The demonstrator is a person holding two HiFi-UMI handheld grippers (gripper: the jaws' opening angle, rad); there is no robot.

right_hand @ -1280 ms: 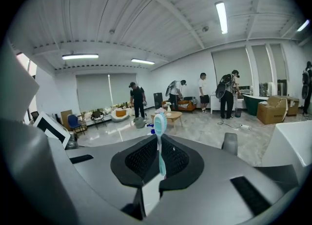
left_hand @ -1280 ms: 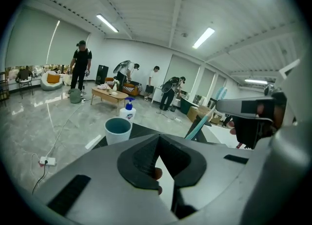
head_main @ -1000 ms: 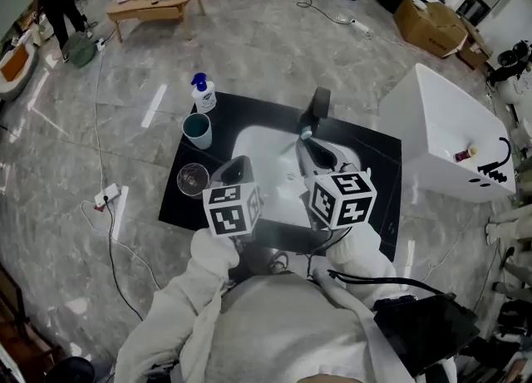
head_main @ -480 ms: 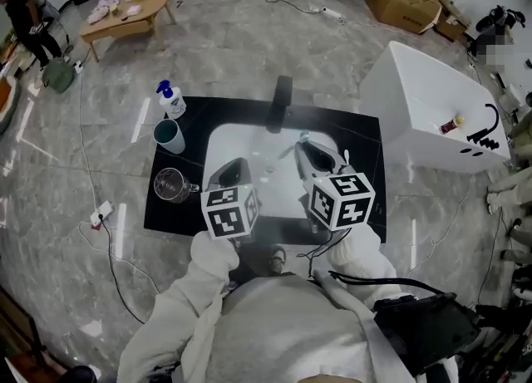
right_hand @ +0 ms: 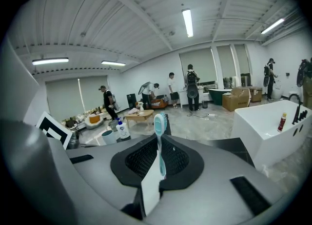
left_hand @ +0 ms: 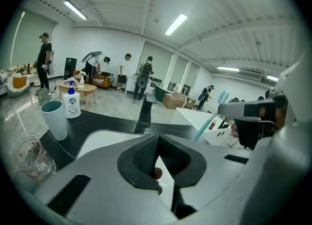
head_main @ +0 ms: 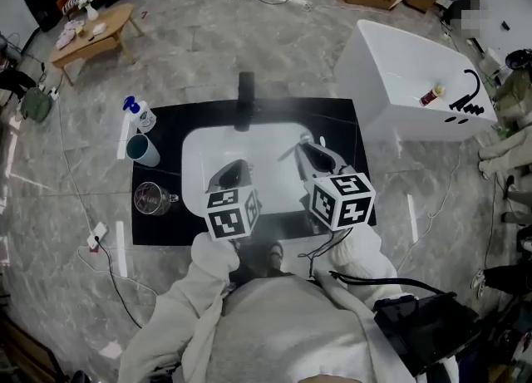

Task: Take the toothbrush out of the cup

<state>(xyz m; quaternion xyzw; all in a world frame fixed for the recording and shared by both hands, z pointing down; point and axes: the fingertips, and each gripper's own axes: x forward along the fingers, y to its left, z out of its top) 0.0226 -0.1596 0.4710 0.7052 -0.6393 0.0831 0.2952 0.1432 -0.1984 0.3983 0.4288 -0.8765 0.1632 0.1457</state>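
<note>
Right, R tongs [head_main: 306, 150] are narrowed onto the brush [right_hand: 160, 143]. The teal handle is pinched btw the pads and the bristle head sticks up past the tips. So the brush is out of the cup [head_main: 143, 150] and well apart from it, over the sink [head_main: 199, 153].

L tongs [left_hand: 157, 138] have their tips together w/ nothing btw them. They hang over the sink at approx 9 o'clock of the R tongs, side by side.

Containers:
- Cup: teal, upright, mouth open. It sits on the black counter [head_main: 162, 232] at approx 9 o'clock of the sink, just off the rim. Only a dark inside shows from above.
- Mug [head_main: 152, 198]: clear glass, upright, at 6 o'clock of the cup and near it. Contents can't be made out.
- Soap [head_main: 138, 112]: white pump bottle w/ blue top, at 12 o'clock of the cup, just beside it.
- Sink: white basin set in the counter, w/ a dark tap [head_main: 244, 100] at its 12 o'clock edge.
- Tub [head_main: 391, 66]: white, on the floor at approx 2 o'clock of the counter. A small bottle [head_main: 430, 95] lies by its black fittings [head_main: 465, 95] on the far rim.
</note>
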